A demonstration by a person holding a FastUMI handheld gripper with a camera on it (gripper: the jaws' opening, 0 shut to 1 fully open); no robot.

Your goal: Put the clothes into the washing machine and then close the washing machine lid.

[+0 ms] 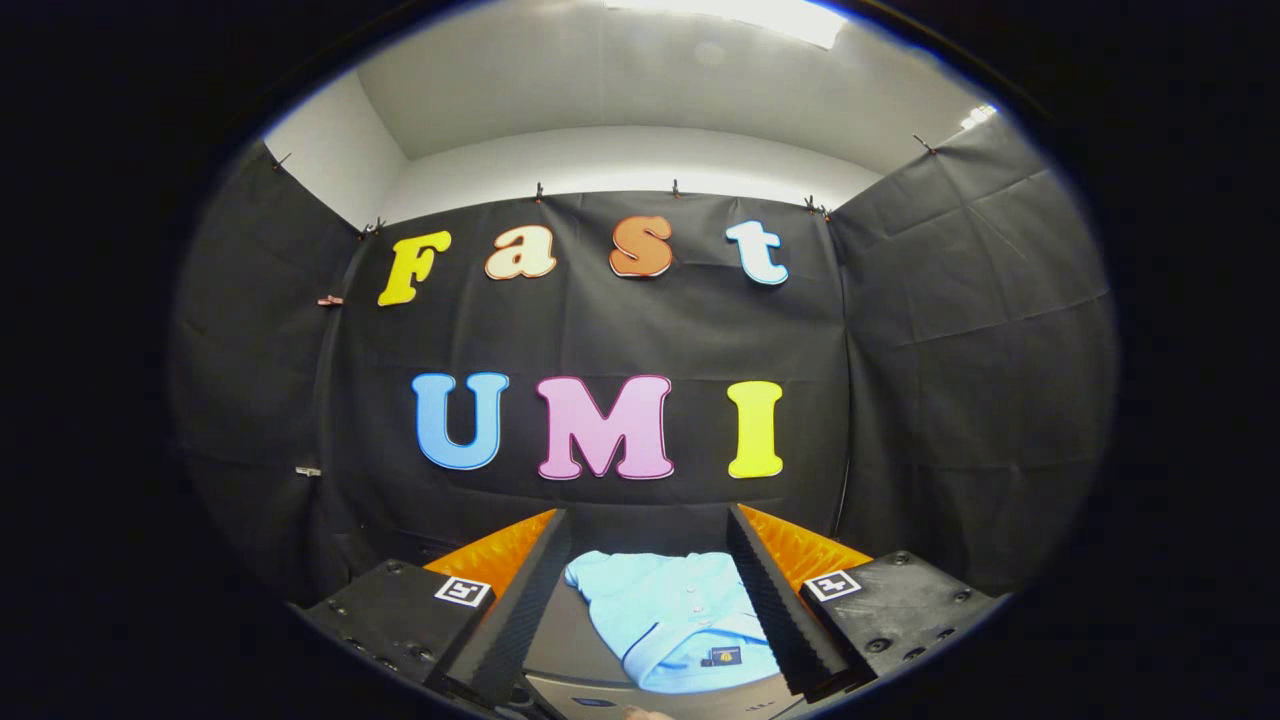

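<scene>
Left finger [520, 600] of the hand-held gripper [655, 610] stands well apart from its partner; its mount carries a square marker tag [463, 590]. Between the fingers lies a light blue garment [670, 615], folded, buttons down its placket and a small dark label at its near hem. The garment rests on a grey surface [560, 640]; whether this is the washing machine or a worktop cannot be told. Right finger [775, 600] likewise clear of the cloth, second marker tag [833, 585] on its mount. Gripper released, grasping nothing. Black cloth wall [960, 350] beyond.
</scene>
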